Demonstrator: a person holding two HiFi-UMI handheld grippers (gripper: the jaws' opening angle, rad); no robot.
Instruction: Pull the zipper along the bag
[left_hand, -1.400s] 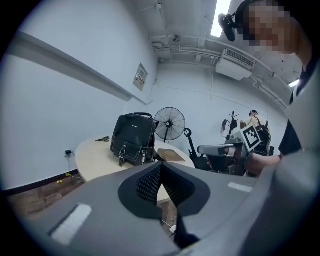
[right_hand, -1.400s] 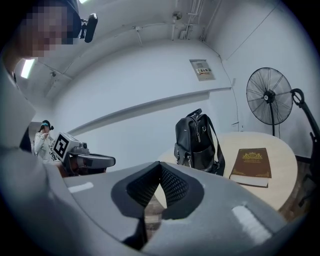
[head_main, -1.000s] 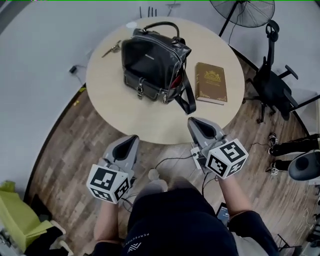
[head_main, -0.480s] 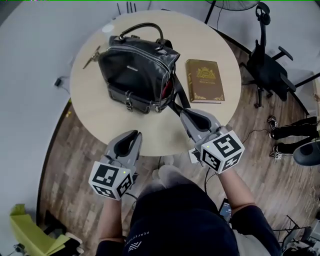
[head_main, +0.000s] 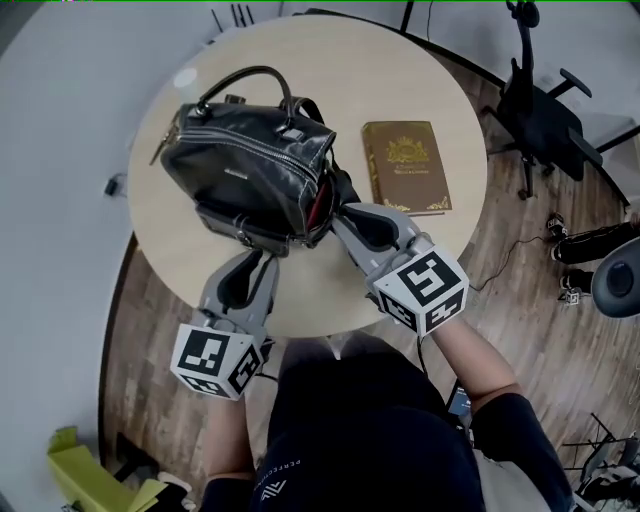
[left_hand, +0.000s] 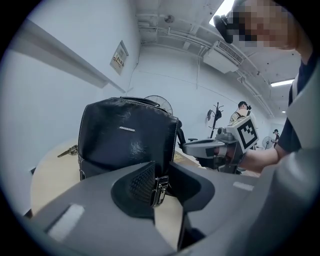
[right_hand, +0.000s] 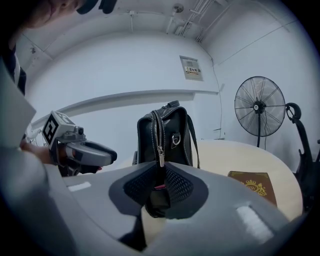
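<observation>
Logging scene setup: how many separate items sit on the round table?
3: a black bag in the middle, a brown book beside it, and a key at the bag's other side. The bag may hide more.

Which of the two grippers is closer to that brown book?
Right. The right gripper sits just short of the book's near-left corner; the left gripper, jaws just opening and empty, is farther left, before the bag.

An office-style workroom: a round table (head_main: 400, 100) on wood-plank flooring (head_main: 140, 340), a black swivel chair (head_main: 540, 100) just beside its right edge, a pedestal fan (right_hand: 259, 106) beyond its far side, plain white walls around and exposed ceiling pipes (left_hand: 172, 36) overhead.
</observation>
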